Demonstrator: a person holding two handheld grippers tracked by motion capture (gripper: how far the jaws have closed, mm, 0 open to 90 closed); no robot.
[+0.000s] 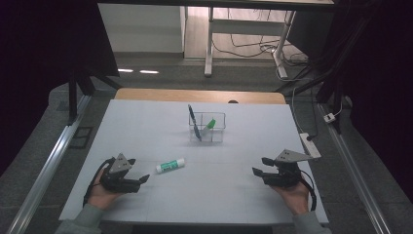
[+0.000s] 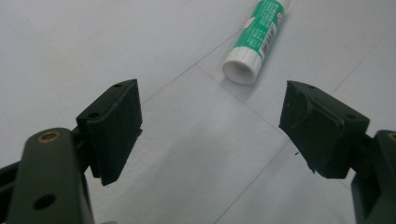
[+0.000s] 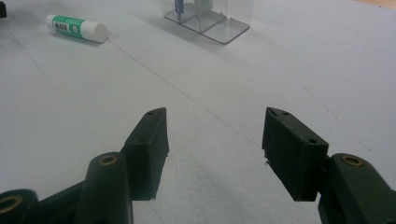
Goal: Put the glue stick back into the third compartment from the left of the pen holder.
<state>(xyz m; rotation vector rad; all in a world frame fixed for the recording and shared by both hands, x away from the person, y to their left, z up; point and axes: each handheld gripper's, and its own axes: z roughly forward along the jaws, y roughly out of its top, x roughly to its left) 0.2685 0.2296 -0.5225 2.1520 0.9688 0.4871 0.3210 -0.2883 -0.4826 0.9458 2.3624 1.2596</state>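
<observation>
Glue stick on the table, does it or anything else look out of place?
The glue stick lies on its side on the table, apart from the clear organizer, where a pen stands leaning. Nothing looks spilled or damaged.

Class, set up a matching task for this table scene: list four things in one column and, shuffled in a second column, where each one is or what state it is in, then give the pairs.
Things:
1. glue stick
2. blue pen
3. clear box
4. left tool

Places or states:
A. stands slanted inside the box
B. lies flat on the table
C. open, holding nothing
D. stands at mid-table, far side

Pairs: 1-B, 2-A, 3-D, 4-C
</observation>
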